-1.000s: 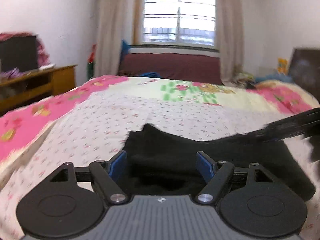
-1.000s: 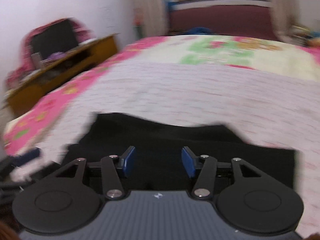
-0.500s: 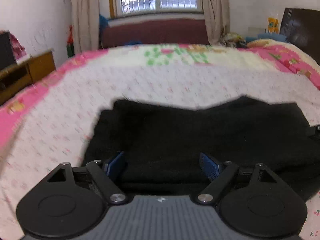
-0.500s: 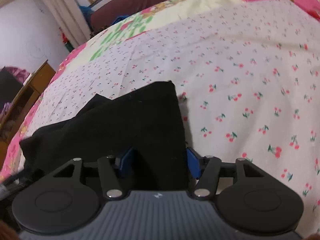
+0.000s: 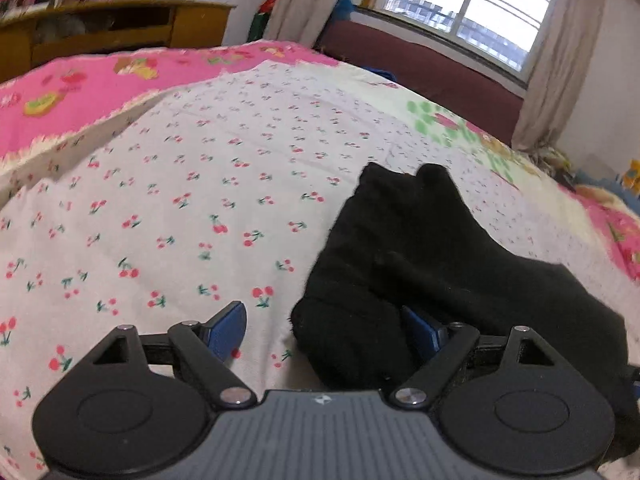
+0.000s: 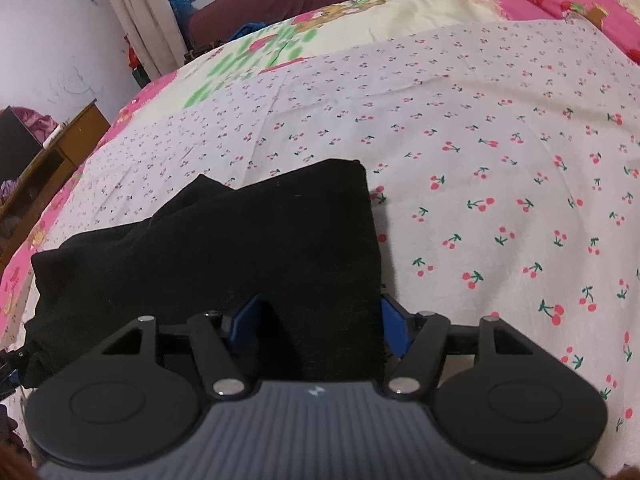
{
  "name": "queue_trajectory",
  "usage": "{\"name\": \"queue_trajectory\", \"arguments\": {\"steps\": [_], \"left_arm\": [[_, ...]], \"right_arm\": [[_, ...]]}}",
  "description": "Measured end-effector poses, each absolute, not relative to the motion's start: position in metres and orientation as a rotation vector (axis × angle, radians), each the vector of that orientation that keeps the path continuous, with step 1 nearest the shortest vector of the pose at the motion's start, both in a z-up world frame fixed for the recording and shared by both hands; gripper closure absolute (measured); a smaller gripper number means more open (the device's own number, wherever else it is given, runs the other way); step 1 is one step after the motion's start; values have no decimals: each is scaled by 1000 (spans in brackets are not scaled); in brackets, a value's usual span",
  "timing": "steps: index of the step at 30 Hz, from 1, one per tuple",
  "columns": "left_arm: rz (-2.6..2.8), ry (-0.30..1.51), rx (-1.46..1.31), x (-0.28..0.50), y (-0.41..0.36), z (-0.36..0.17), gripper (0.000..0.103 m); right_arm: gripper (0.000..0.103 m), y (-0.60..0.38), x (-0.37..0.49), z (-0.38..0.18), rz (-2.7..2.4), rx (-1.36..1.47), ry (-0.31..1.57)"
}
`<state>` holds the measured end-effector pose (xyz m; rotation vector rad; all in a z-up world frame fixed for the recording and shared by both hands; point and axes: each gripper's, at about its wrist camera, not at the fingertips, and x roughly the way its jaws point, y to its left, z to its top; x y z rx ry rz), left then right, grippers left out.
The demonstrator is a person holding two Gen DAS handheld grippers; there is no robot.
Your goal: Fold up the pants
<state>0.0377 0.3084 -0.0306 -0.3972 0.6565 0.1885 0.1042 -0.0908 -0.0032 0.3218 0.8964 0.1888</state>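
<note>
The black pants (image 5: 420, 256) lie partly folded on the cherry-print bedsheet (image 5: 180, 208). In the left wrist view my left gripper (image 5: 324, 332) is open, with the near left corner of the pants between its blue fingers (image 5: 226, 330). In the right wrist view the pants (image 6: 248, 240) stretch away to the left, and my right gripper (image 6: 316, 324) is open with the near right corner of the pants between its blue fingers (image 6: 394, 326). Neither gripper pinches the cloth.
The bed has a pink cartoon-print border (image 5: 80, 88). A wooden cabinet (image 5: 100, 36) stands at the left wall. A dark red sofa (image 5: 432, 68) sits under the window (image 5: 472, 8) beyond the bed. Bare sheet (image 6: 500, 200) lies right of the pants.
Both grippers have swung outward to the two near corners of the pants, the left one to the left end and the right one to the right end. Both stay open.
</note>
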Motion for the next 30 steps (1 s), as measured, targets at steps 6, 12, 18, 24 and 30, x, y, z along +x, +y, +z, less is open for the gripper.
{"name": "queue_trajectory", "arguments": {"steps": [6,12,18,24,30], "left_arm": [[132,646,-380,36,308,-23,7],[27,664,-625,14,317,-36,7],[-14,664,-723,6,317,-38,5],[38,640,-765,28,310,-48,1],[127,623,-620,62,290,-32,28]], "right_arm": [[37,-104,101,-13,208,404,905],[36,-103,100,-14,217,401,897],[34,-99,98,-16,215,395,890],[34,-97,98,-16,213,388,889],[34,-100,95,-8,204,374,881]]}}
